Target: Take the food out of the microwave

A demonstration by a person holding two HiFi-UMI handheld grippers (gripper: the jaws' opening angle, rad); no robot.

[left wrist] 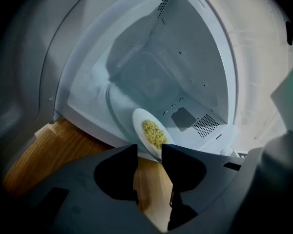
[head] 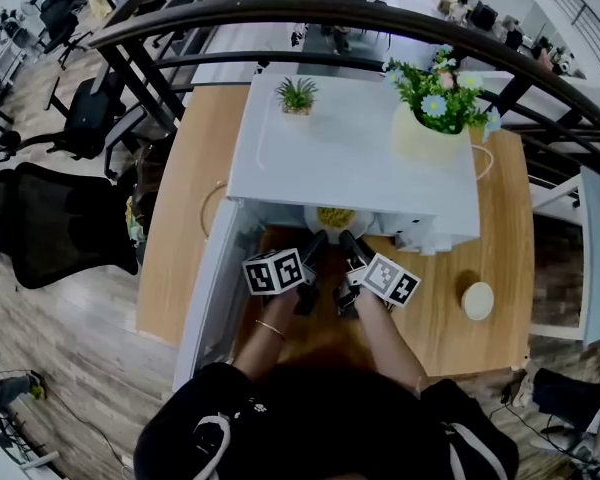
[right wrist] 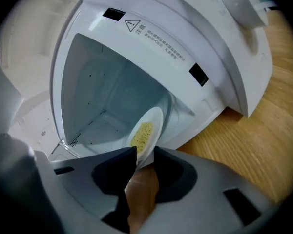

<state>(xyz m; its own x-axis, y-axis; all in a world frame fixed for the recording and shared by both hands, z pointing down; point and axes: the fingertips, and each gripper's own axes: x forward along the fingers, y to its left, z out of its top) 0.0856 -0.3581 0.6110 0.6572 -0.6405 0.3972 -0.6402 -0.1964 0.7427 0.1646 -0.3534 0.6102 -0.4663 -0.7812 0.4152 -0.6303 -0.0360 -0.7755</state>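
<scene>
The plate (head: 335, 216) is small and white w/ a mound of yellow food (left wrist: 154, 132) in the middle. It sits at the very front of the microwave's (head: 350, 158) cavity, over the near edge of the glass turntable (left wrist: 112, 104). Prob. ceramic: stiff, light enough, glazed so slippery at the rim, breakable if dropped, maybe hot. The food looks loose, so keep the plate level. The only hold on offer is the thin near rim, one grip each side.

The right gripper (right wrist: 145, 151) has that rim between its jaws and seems clamped on it, though the angle is poor. The left gripper (left wrist: 149, 149) has its jaws apart; the rim is at the tip of one jaw, not pinched, and bare wood shows in the gap.

Around: the door (head: 205, 298) hangs open at the left, clear of both grippers. The cavity sill is the lip to get over. On top of the microwave stand a small potted plant (head: 297, 95) and a vase of flowers (head: 430, 133), so don't jolt the unit. The wooden table (head: 500, 258) below the grippers is the likely set-down spot. A small round pale thing (head: 477, 300) lies on it to the right.
</scene>
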